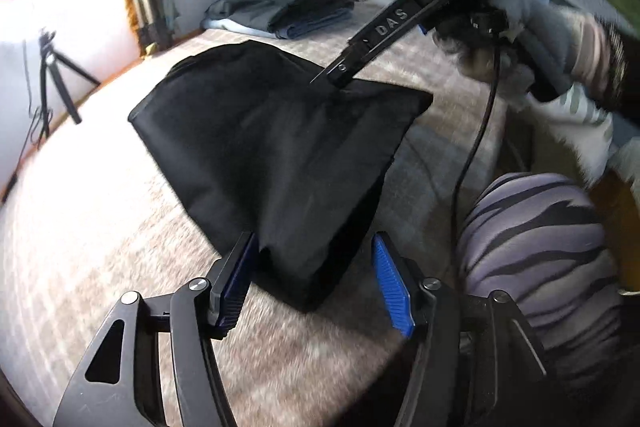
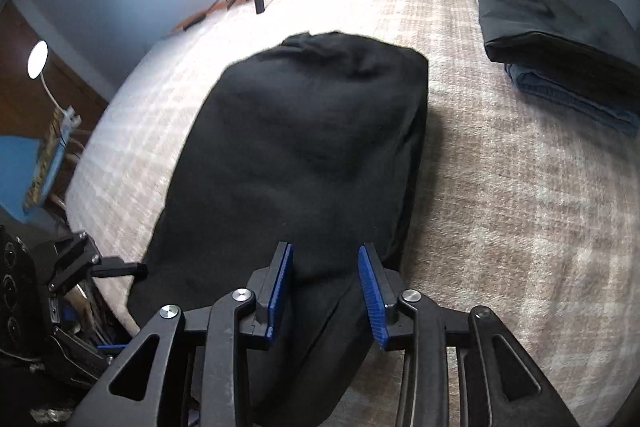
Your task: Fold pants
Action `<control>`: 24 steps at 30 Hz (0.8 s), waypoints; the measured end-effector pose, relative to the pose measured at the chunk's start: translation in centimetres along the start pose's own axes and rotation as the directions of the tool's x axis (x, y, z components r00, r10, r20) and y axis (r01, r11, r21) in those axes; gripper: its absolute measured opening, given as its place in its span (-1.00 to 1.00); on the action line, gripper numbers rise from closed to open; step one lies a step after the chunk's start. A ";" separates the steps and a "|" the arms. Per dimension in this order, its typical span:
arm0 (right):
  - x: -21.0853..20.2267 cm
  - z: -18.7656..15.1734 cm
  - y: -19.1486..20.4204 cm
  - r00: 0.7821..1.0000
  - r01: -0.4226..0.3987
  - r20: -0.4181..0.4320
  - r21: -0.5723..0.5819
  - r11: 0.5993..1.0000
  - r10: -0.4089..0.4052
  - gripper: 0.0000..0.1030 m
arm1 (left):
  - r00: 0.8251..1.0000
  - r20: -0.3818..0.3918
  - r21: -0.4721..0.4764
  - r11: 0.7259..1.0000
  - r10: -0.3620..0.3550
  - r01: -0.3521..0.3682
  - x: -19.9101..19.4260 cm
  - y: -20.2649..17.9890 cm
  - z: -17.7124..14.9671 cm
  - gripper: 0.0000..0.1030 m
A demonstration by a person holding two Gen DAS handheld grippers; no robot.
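Left hand-held gripper (image 1: 314, 281) is spread wide around a near corner of the black pants (image 1: 276, 147), not pinching yet. They're lying part-folded in the middle of the bed (image 2: 500, 207). Right hand-held gripper (image 2: 326, 293) is also open, straddling the near edge. Looks like soft, floppy fabric, so I'd grab corners and hems.

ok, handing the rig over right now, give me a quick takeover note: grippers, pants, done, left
Left gripper: open, straddling the near corner of the black pants, not clamped.
Right gripper: open, fabric between its fingers, no grip.
Pants lie on the bed cover, folded into a compact bundle.
Stack of folded clothes sits at the far corner.
Done: main folds, it seems.
Left: probably a final fold or tidy, then move it to the stack.
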State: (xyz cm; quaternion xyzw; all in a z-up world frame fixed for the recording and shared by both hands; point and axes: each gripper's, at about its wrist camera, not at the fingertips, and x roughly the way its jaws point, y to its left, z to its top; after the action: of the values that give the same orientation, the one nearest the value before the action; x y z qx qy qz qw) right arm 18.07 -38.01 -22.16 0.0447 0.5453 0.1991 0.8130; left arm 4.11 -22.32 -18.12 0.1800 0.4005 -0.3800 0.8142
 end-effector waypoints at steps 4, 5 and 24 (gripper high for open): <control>-1.3 0.2 -1.5 0.996 -0.045 0.079 0.069 0.997 0.040 0.53 | 0.999 0.039 -0.099 0.995 -0.020 0.024 -2.2 2.6 0.4 0.12; -1.6 0.2 -1.9 0.994 -0.040 0.103 0.081 0.996 0.032 0.61 | 0.999 0.045 -0.127 0.992 -0.023 0.028 -2.5 3.4 0.6 0.12; 2.5 1.8 -7.0 0.930 -0.365 0.111 0.185 0.912 0.350 0.50 | 0.977 0.008 -0.598 0.782 -0.212 0.175 5.8 15.6 2.0 0.14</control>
State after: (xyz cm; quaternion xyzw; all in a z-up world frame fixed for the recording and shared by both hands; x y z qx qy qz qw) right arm 22.42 -43.21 -25.69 0.2338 0.5144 0.2860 0.7739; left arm 19.29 -16.19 -21.59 -0.1154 0.5399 -0.3110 0.7736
